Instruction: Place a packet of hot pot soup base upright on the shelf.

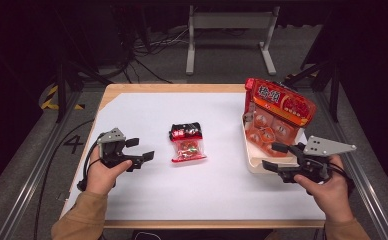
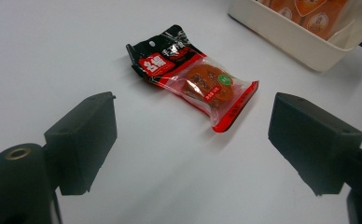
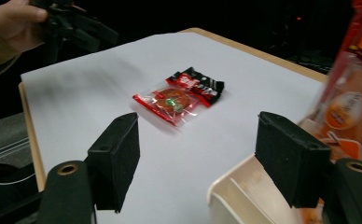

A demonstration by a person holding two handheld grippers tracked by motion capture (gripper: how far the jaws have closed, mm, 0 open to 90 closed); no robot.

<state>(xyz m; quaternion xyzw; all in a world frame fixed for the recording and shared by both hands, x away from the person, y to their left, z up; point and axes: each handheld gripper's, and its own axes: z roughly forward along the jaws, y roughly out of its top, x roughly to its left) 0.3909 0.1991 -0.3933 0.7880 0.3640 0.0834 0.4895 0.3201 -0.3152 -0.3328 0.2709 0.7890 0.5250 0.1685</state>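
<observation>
A small red, black and clear snack packet [image 1: 187, 142] lies flat on the white table top; I see it ahead of the left jaws [image 2: 193, 79] and farther off between the right jaws [image 3: 179, 97]. My left gripper [image 1: 141, 149] rests at the table's left, open and empty, pointing at the packet [image 2: 193, 140]. My right gripper [image 1: 276, 156] is open and empty [image 3: 198, 158], held by the front corner of a cream tray [image 1: 252, 162]. A large orange-red snack bag [image 1: 277, 112] stands in that tray.
The cream tray's rim [image 3: 235, 186] lies just under my right jaws, and its wall [image 2: 281, 37] shows at the top of the left gripper view. The orange bag [image 3: 351, 98] rises at the right. Beyond the table's far edge stand a metal frame [image 1: 229, 35] and cables.
</observation>
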